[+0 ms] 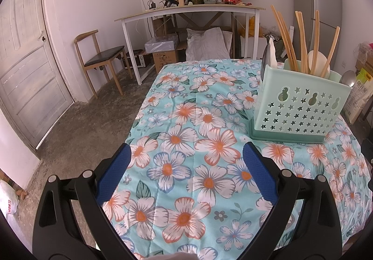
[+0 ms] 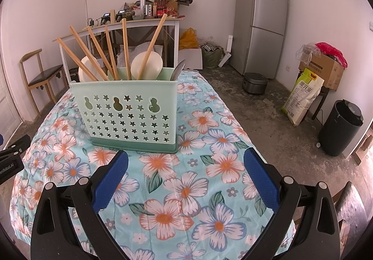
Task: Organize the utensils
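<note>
Floral tablecloth [image 2: 186,190] in turquoise covers the work surface; the room behind holds a white side table, a wooden chair and a grey refrigerator [image 2: 261,20]. On the cloth stands the mint-green utensil caddy [image 2: 127,115], at 12 o'clock from the right gripper [image 2: 186,164] and at 2 o'clock from the left gripper [image 1: 186,157]. Both grippers have their jaws spread wide and hold nothing.

Handling estimate: the perforated plastic caddy is probably light and may tip or slide on the soft cloth if pushed high. The wooden chopsticks [image 2: 98,52] are stiff, thin and light; each is best pinched on the upper shaft, clear of its neighbours. The pale spoons [image 2: 146,64] look smooth and possibly breakable. The metal spoon [image 2: 178,69] at the caddy's right end is likely slippery.

Not determinable: the caddy's inner compartments, the lower ends of all utensils, and a dark and white item [image 1: 269,55] standing behind the caddy at 12 o'clock in the left wrist view.
</note>
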Action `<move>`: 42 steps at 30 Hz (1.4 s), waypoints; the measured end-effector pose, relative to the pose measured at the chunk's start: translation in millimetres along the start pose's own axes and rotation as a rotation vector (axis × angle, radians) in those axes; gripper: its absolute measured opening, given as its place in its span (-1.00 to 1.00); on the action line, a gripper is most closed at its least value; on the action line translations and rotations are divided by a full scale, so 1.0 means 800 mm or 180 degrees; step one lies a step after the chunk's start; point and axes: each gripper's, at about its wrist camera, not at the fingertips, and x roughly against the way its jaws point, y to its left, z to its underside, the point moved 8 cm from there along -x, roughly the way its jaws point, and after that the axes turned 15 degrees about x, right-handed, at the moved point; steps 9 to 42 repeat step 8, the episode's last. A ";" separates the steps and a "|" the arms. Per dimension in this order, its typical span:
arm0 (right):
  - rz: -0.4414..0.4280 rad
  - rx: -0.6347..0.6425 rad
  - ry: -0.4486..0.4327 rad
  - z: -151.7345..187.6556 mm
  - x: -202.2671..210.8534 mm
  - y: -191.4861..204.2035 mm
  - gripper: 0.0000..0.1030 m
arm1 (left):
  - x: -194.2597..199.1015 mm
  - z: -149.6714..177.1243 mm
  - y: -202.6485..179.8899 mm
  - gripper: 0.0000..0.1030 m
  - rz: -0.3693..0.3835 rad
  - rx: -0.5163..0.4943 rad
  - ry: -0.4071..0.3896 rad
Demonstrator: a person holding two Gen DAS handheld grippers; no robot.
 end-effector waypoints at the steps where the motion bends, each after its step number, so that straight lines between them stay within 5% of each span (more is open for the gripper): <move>1: 0.0001 -0.0001 -0.0001 0.000 0.000 0.001 0.87 | 0.000 0.000 0.000 0.80 0.0001 0.0004 0.0003; 42: -0.0002 -0.0003 0.0000 -0.001 0.000 0.001 0.87 | 0.000 0.000 0.000 0.80 0.0004 -0.0001 0.0003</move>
